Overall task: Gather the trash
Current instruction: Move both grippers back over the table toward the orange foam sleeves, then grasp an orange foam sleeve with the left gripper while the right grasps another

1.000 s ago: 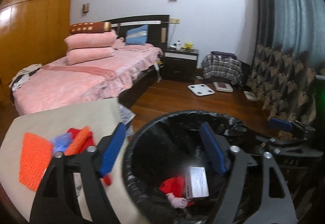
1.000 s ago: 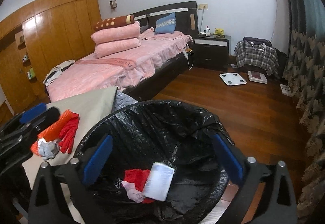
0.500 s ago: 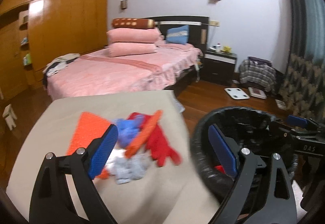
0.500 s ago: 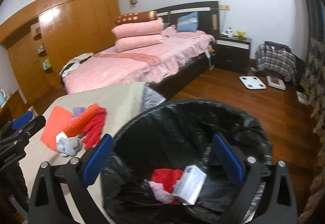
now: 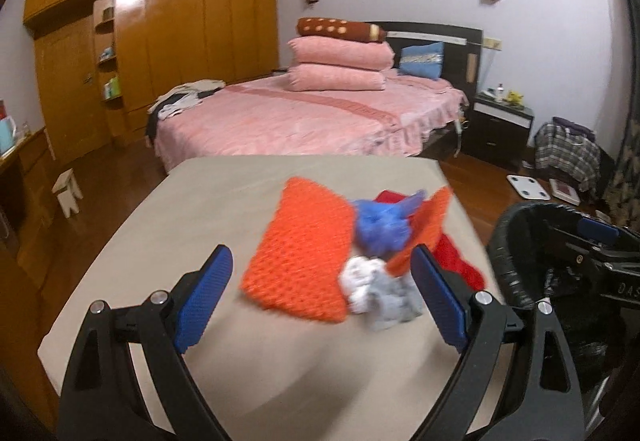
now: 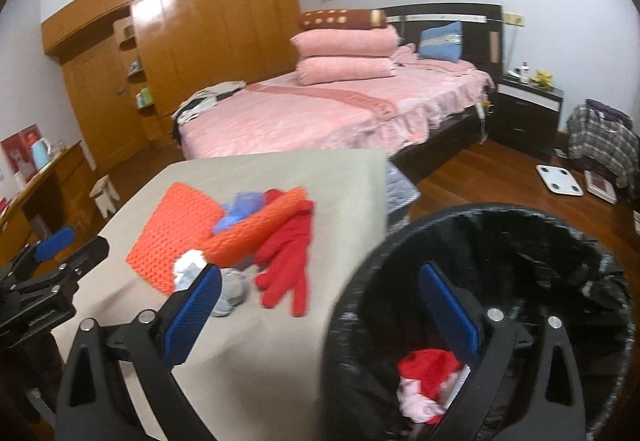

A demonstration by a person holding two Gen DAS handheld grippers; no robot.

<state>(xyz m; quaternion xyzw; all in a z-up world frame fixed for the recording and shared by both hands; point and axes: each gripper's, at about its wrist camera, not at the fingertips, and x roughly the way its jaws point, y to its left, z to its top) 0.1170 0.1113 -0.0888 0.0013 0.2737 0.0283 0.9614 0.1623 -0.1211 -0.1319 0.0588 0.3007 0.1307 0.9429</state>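
Two grippers hang level, both with blue pads spread wide and nothing between them. The left gripper (image 5: pixel 320 301) hovers over the beige table (image 5: pixel 208 209), aimed at a small pile: an orange knitted mat (image 5: pixel 300 257), a blue crumpled wad (image 5: pixel 382 227), a grey-white rag (image 5: pixel 378 291) and a red glove (image 6: pixel 286 257). The right gripper (image 6: pixel 320 317) straddles the table edge and the black-lined trash bin (image 6: pixel 560 241), which stands just beside the table and holds red and pink scraps (image 6: pixel 426 381). Behind lie a pink bed (image 5: pixel 304 121), a wooden wardrobe (image 5: pixel 160 41) and wood flooring.
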